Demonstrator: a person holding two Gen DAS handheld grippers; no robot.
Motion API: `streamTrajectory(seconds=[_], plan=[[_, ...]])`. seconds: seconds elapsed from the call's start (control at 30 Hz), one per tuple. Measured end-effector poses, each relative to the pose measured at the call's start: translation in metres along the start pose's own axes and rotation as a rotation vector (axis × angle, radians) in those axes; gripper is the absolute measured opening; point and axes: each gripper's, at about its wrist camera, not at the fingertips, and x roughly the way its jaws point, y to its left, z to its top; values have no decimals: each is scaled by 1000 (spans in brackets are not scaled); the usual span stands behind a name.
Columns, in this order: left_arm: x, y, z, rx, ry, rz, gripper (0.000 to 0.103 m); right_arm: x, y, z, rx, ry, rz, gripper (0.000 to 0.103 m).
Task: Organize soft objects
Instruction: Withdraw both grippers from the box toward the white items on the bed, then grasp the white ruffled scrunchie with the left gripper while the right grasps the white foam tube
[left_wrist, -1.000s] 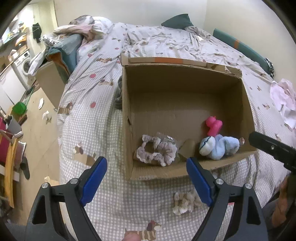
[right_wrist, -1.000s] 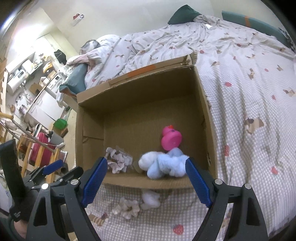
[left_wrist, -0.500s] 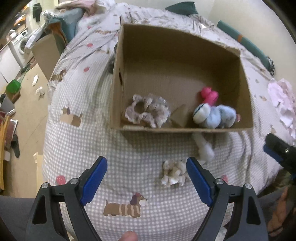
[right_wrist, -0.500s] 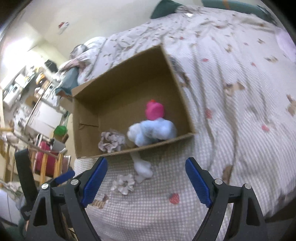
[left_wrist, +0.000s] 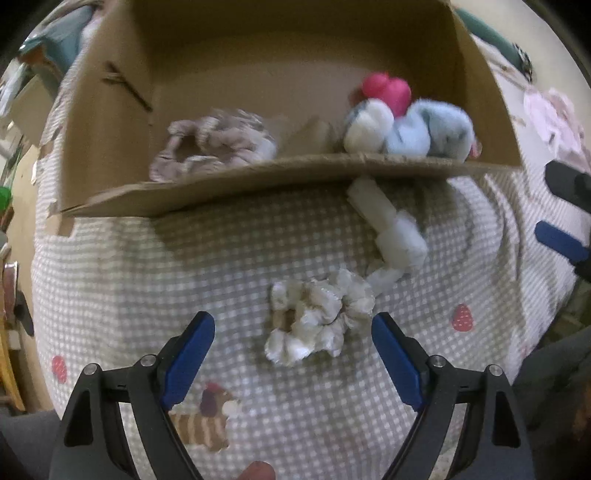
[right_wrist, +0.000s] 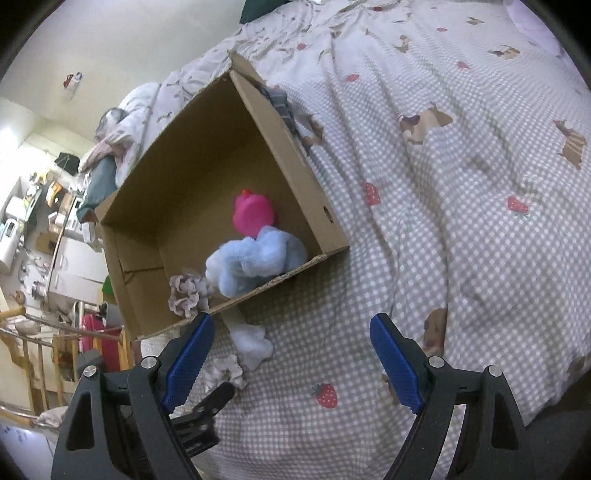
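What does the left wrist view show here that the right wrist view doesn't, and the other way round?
Only the left wrist view shows the left gripper open around the cream scrunchie, plus a dog print on the blanket.

Only the right wrist view shows the room's shelves and clutter, the dark pillow, and the right gripper open over bare bedding.

Both show the cardboard box holding the pink toy, blue plush and mauve scrunchie, with the white sock outside.

Your left view crops the brown cardboard box (left_wrist: 258, 184) at the top; its near wall hides the lower part of the mauve ruffled scrunchie (left_wrist: 210, 144), which is motion-blurred.
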Motion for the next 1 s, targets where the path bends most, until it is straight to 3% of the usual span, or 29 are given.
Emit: streamTrajectory(seconds=[0.1, 0.17, 0.23, 0.3, 0.4, 0.63, 0.8, 1.0], plan=[[11, -8, 5, 12, -1, -6, 83, 5, 4, -3, -30, 16, -23, 92], [16, -11, 6, 20, 8, -12, 73, 7, 8, -5, -43, 24, -28, 92], [19, -10, 6, 26, 14, 2, 46, 9, 11, -6, -60, 26, -39, 92], [20, -7, 6, 24, 17, 18, 34, 11, 13, -6, -74, 30, -48, 92], [18, 2, 6, 3, 24, 19, 25, 16, 17, -6, -78, 42, -45, 92], [-3, 36, 4, -98, 9, 76, 23, 40, 36, -13, -150, 105, -87, 92], [-27, 55, -4, -139, -20, 53, 23, 70, 61, -27, -255, 192, -108, 91], [-54, 68, -8, -176, -53, 33, 23, 100, 93, -38, -408, 201, -185, 86]])
